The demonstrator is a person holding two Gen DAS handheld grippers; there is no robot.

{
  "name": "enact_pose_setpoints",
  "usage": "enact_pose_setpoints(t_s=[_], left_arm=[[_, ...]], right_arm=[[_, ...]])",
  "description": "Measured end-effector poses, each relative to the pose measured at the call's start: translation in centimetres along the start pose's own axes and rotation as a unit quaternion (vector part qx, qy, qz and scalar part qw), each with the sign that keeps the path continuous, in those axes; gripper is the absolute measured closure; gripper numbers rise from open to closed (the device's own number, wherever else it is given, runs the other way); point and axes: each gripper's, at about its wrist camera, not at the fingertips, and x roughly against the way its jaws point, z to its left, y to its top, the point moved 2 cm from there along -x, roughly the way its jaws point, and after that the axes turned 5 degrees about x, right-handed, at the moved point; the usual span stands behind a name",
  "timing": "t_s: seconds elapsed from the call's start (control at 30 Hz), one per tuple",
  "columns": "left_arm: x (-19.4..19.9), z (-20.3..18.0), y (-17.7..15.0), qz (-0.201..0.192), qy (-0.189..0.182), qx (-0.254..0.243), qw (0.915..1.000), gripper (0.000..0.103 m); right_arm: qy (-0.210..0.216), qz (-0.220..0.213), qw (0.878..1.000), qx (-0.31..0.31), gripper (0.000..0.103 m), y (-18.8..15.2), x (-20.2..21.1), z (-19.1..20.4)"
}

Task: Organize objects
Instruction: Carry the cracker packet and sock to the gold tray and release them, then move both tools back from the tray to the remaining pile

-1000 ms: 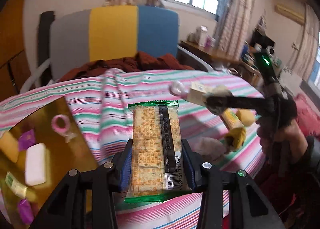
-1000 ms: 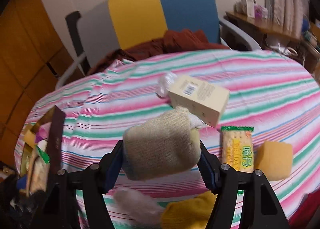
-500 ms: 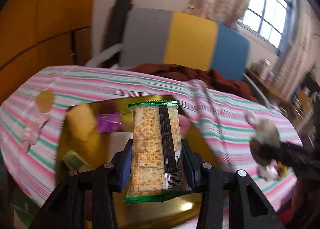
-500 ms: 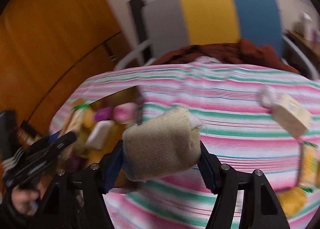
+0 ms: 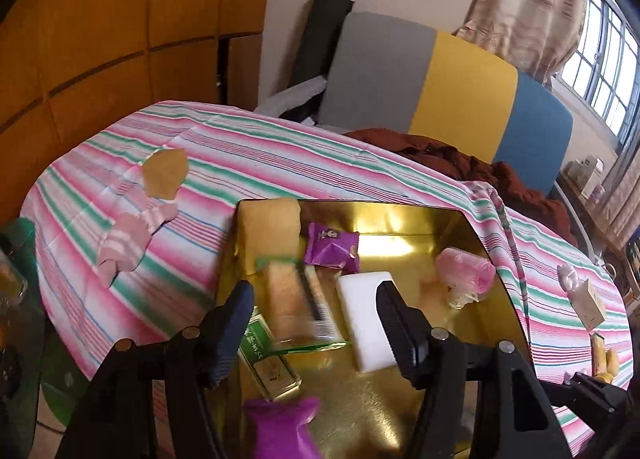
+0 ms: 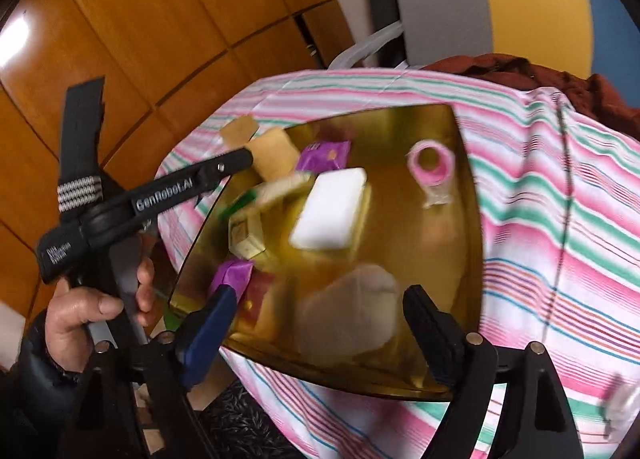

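Both hand-held grippers, left (image 5: 312,323) and right (image 6: 316,323), gape released; the light, brittle green-edged cracker packet (image 5: 296,307) and soft beige sock roll (image 6: 348,307) blur over the gold tray (image 6: 460,259).

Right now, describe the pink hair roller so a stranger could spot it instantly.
On the striped tablecloth sits a gold tray. Along its right side, apart from the snack pile, lies the pink hair roller: the tray's only hollow, tube-shaped item, right of the white block.

We take this for a home: beyond the fingers (image 5: 394,323) stands a grey, yellow and blue chair (image 5: 444,83) draped with dark red clothing (image 5: 460,159), by a curtained window (image 5: 600,59), wooden wall panels (image 5: 112,19) and a striped-clothed tabletop (image 5: 280,155).
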Motion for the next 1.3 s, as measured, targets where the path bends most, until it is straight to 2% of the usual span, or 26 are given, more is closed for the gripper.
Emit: enact_pose_setpoints(t_s=[0.17, 0.37, 0.67, 0.9, 1.3], left_arm=[[1.5, -0.3, -0.7, -0.007, -0.003, -0.001, 1.0000, 0.039], [3.3, -2.2, -1.8, -0.016, -0.012, -0.023, 0.9995, 0.039], [5.2, -4.5, -3.9, -0.019, -0.022, -0.048, 0.9984, 0.039], [5.5, -5.3, -5.8, -0.006, -0.023, -0.060, 0.9979, 0.039], [5.7, -6.6, -6.8, -0.004, -0.025, -0.082, 0.9963, 0.039]], right_arm=[[0.005, 0.009, 1.000, -0.002, 0.017, -0.7, -0.6, 0.0], [-0.008, -0.007, 1.000, -0.014, 0.013, -1.1, 0.9, -0.4], [-0.094, -0.050, 0.994, 0.000, 0.010, -1.1, 4.2, -0.4], [-0.175, -0.079, 0.981, 0.010, 0.008, -1.3, 5.8, -0.6], [-0.202, -0.093, 0.975, -0.009, 0.005, -2.2, 7.6, -2.0]])
